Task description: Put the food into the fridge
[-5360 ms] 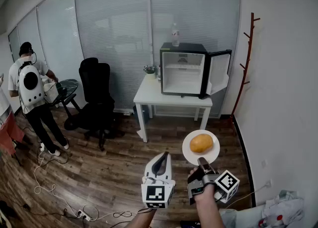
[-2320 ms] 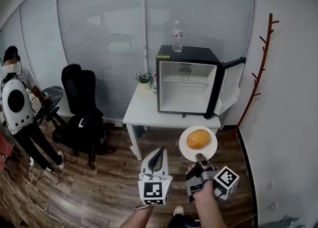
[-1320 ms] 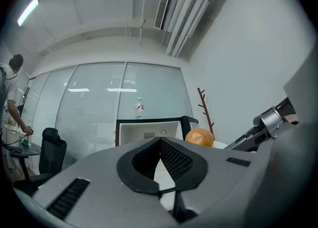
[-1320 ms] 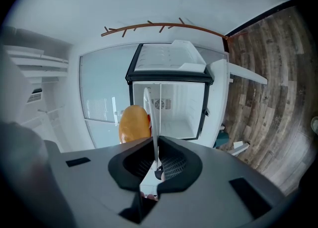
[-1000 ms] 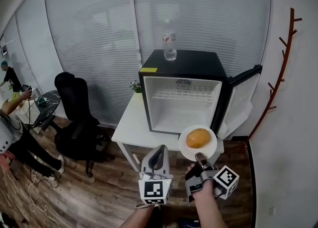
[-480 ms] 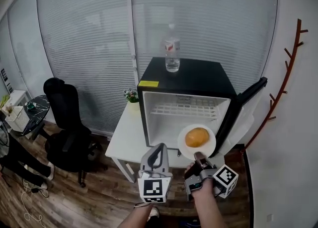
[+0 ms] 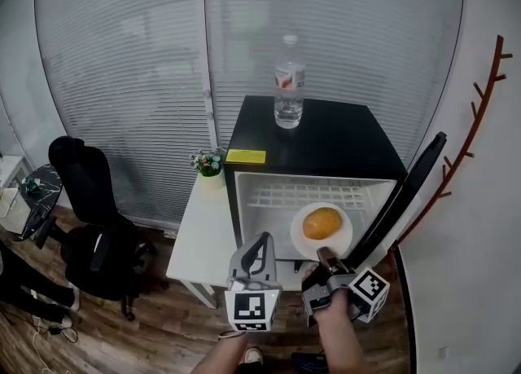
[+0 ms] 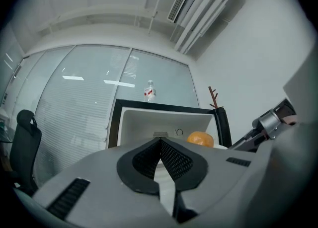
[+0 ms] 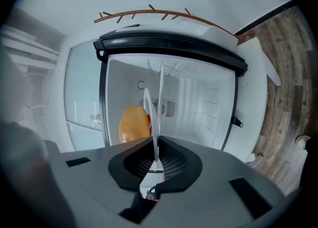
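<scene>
One plate point(image 7: 299, 235) carrying a bun point(image 7: 322, 222) is clamped by its near rim in the right gripper point(image 7: 325, 253), just before the open fridge point(image 7: 313, 132); left gripper point(image 7: 260, 244) pinched together, empty

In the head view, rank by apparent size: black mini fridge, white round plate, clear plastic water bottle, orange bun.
1. black mini fridge
2. white round plate and clear plastic water bottle: about alike, plate nearer the camera
3. orange bun

A bottle point(image 7: 288, 81) stands on the fridge point(image 7: 317, 132), which sits on a table point(image 7: 199, 226); a chair point(image 7: 85, 201) lies left.
</scene>
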`<action>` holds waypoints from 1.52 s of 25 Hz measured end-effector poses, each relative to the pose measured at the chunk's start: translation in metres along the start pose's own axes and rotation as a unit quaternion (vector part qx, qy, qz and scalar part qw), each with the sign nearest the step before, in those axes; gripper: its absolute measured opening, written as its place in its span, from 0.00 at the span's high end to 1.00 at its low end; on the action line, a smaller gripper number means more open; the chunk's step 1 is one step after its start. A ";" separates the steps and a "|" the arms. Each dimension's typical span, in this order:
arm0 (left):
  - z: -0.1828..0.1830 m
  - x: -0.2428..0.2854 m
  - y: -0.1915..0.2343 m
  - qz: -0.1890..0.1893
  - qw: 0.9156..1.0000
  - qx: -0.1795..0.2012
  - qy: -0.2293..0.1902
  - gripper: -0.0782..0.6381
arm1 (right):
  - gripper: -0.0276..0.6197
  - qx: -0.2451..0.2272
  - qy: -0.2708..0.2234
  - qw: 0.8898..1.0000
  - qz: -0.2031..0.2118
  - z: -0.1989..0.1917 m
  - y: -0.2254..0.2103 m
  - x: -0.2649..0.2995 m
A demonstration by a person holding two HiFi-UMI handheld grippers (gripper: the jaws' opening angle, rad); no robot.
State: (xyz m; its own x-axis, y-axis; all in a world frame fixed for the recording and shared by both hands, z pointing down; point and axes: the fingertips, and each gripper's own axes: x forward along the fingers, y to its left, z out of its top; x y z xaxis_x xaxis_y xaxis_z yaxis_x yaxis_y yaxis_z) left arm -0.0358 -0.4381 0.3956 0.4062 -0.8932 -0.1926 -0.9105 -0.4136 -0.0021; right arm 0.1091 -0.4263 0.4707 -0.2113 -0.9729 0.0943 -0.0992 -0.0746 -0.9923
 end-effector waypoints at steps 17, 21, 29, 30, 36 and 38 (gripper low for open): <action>-0.024 0.085 -0.011 -0.018 1.000 -0.002 0.012 0.85 | 0.90 0.038 -0.005 0.999 -0.015 0.050 -0.016 0.065; -0.025 0.099 -0.017 -0.013 1.000 0.006 0.012 0.85 | 0.90 0.046 0.008 0.999 -0.010 0.059 -0.014 0.080; -0.023 0.118 -0.012 0.008 1.000 0.013 0.007 0.85 | 0.90 0.044 0.028 0.999 -0.006 0.067 -0.007 0.107; -0.023 0.119 -0.011 0.011 1.000 0.014 0.008 0.85 | 0.90 0.044 0.029 0.999 -0.005 0.067 -0.005 0.110; -0.026 0.126 -0.006 0.021 1.000 0.020 0.011 0.85 | 0.89 0.041 0.034 0.999 -0.006 0.067 -0.003 0.114; -0.026 0.129 -0.005 0.022 1.000 0.019 0.010 0.85 | 0.89 0.041 0.034 0.999 -0.002 0.067 -0.001 0.115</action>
State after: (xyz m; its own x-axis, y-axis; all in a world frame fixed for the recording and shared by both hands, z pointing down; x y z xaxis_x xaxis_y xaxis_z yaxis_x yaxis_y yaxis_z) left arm 0.0234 -0.5553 0.3963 0.3668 -0.9140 -0.1734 -0.9297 -0.3671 -0.0315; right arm 0.1503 -0.5528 0.4768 -0.2773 -0.9556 0.1000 -0.0208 -0.0981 -0.9950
